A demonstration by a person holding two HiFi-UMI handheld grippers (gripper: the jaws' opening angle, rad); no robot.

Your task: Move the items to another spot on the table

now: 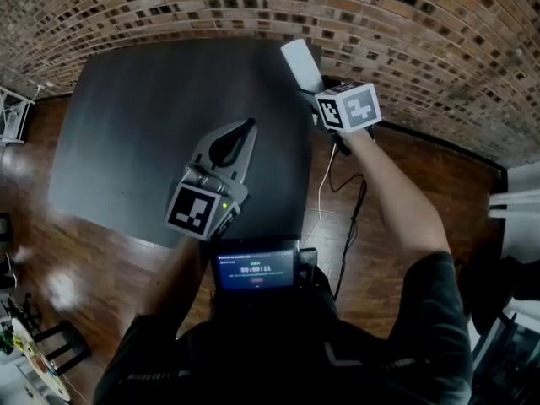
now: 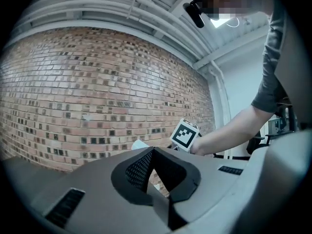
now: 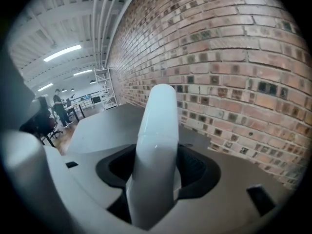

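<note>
In the head view, the left gripper (image 1: 250, 125) is over the dark table (image 1: 135, 116). The right gripper (image 1: 315, 89) holds a tall white thing (image 1: 300, 62) at the table's far right corner.

In the left gripper view, its jaw tips touch, with nothing between them (only the brick wall (image 2: 73, 91) behind).

In the right gripper view, both jaws squeeze the white thing.

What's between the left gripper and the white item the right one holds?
Only bare table between left gripper and white item, shown in the head view.
</note>
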